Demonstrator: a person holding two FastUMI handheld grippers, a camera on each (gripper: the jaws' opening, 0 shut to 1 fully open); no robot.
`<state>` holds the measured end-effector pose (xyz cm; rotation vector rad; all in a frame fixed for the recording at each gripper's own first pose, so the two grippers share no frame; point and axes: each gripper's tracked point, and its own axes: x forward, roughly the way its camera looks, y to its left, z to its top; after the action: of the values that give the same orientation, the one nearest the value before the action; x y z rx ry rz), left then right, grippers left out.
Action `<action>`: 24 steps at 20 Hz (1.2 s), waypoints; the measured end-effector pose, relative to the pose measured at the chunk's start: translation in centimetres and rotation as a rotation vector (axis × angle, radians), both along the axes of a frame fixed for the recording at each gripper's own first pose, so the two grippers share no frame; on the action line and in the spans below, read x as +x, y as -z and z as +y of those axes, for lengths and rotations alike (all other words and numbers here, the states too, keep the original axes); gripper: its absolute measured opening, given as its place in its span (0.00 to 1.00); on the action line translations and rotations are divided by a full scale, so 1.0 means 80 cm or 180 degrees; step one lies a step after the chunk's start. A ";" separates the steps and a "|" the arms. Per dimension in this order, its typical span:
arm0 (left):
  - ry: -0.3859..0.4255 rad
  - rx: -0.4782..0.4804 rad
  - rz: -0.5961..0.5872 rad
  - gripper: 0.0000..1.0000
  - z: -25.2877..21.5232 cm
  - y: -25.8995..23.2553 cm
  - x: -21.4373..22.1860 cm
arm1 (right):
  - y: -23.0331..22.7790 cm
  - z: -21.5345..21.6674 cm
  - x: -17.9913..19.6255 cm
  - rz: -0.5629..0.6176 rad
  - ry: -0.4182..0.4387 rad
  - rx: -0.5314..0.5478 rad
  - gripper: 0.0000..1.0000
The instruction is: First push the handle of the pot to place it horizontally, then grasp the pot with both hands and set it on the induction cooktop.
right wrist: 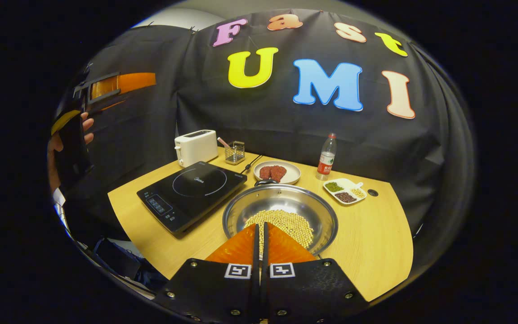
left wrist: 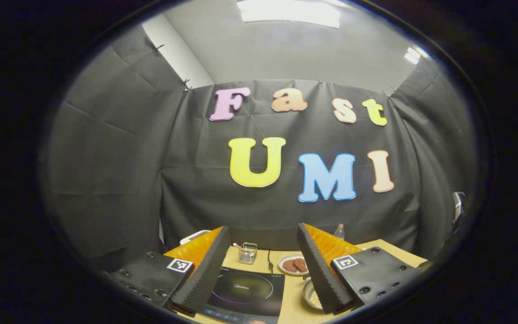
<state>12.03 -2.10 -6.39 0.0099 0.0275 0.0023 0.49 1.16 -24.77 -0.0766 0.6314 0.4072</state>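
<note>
the right gripper (right wrist: 261, 231) has its fingers together, with only a thin gap, over the near rim of the steel pot (right wrist: 279, 211), which holds yellow beans. the pot stands on the wooden table (right wrist: 376, 243) just beside the induction cooktop (right wrist: 191, 189). the left gripper (left wrist: 263, 265), raised high, has its fingers wide apart.

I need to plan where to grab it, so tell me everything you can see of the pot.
The pot is a wide, shallow, shiny steel pan standing upright on the wooden table, just right of the induction cooktop. A layer of pale yellow beans covers its bottom. A dark handle shows at its far rim, toward the plate of meat. The right tool, shut, hovers over its near rim.
</note>
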 end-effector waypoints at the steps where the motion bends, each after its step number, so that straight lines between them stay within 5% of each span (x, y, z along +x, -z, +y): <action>1: -0.0009 0.0005 0.0019 0.97 -0.006 0.001 0.004 | 0.009 -0.002 -0.002 0.0072 -0.0064 0.0001 0.01; 12: -0.0047 0.0116 0.0197 0.97 -0.063 0.034 0.030 | 0.120 -0.025 -0.040 0.0974 -0.0557 -0.0116 0.01; 24: -0.0001 0.0198 0.0288 0.97 -0.105 0.052 0.037 | 0.156 -0.088 -0.019 0.1094 -0.0345 -0.0270 0.01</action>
<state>15.03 -10.52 -10.53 0.0722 0.1179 0.0031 -1.06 -5.89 -37.28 -0.1235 0.9866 0.5033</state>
